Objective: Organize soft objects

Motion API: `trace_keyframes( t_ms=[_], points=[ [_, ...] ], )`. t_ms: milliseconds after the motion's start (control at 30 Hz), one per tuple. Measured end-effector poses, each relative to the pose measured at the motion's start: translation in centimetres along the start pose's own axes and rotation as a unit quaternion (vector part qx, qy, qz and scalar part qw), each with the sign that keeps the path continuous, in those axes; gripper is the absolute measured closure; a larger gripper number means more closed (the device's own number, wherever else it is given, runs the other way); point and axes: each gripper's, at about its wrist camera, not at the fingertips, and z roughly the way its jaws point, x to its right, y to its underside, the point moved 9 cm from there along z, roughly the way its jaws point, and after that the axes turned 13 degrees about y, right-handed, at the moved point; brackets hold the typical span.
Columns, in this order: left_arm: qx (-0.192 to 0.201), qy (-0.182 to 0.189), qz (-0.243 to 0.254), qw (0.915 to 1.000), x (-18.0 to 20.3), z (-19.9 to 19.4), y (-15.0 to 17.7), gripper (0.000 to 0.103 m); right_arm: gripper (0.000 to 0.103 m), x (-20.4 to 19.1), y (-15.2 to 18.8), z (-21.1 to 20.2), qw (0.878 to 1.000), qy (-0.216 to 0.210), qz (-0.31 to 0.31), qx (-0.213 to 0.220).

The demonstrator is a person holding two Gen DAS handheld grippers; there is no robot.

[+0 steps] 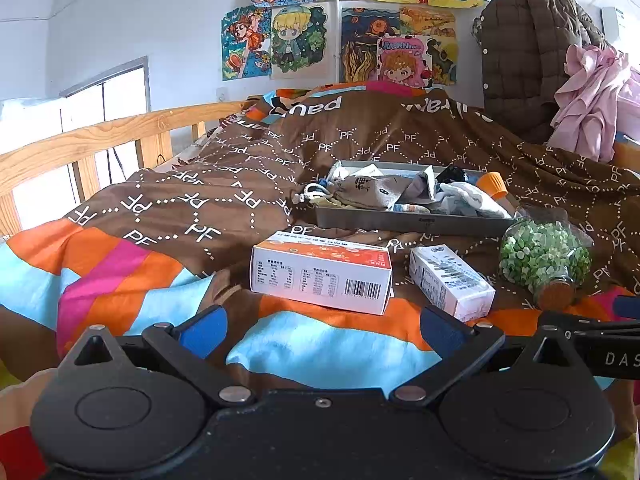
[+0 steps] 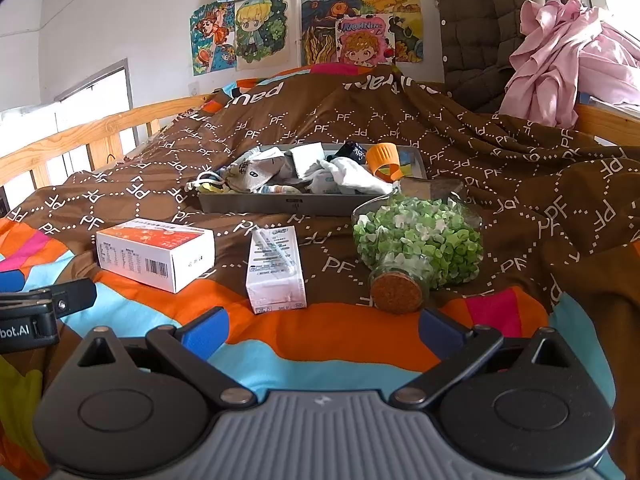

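Socks (image 2: 352, 178) and pouch (image 2: 256, 174) in tray (image 2: 288, 204) looked light, floppy; prob. best pinched at a bunched fold. Left gripper (image 1: 320, 330) & right gripper (image 2: 320, 330) jaws were apart, empty.

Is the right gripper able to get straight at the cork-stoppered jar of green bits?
Probably yes: the jar lies on its side just ahead of the right gripper, jaws open, with only bare blanket between.

left gripper (image 1: 322, 330): black linkage arms; blue pads (image 1: 204, 330); silver rivets; round black discs; smooth black body
right gripper (image 2: 322, 330): same black arms, blue pads (image 2: 206, 332); ribbed grey body; white "bot.AI" lettering
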Motion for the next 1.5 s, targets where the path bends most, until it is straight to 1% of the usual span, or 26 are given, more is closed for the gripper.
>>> trace_keyframes(
  t_ms=[600, 833, 1067, 1233, 1500],
  points=[
    [-0.002, 0.001, 0.0, 1.0, 0.12, -0.05, 0.21, 0.001, 0.0, -0.02, 0.06, 0.05, 1.0, -0.001, -0.003, -0.002],
    [-0.009, 0.003, 0.0, 1.0, 0.1, 0.01, 0.95, 0.001, 0.0, 0.03, 0.04, -0.05, 1.0, 0.001, -0.002, 0.0],
    [-0.019, 0.006, -0.006, 0.9998, -0.32, -0.01, 0.81, 0.001, 0.0, 0.24, 0.17, 0.14, 1.0, 0.001, -0.003, -0.001],
    [-0.025, 0.004, 0.004, 0.9997, -0.14, -0.1, 0.76, 0.001, 0.0, 0.22, 0.2, 0.11, 1.0, 0.002, -0.002, -0.002],
    [-0.016, 0.002, 0.003, 0.9999, -0.08, -0.39, 0.28, 0.001, 0.0, 0.21, 0.15, 0.14, 1.0, 0.002, -0.003, -0.002]
  ],
)
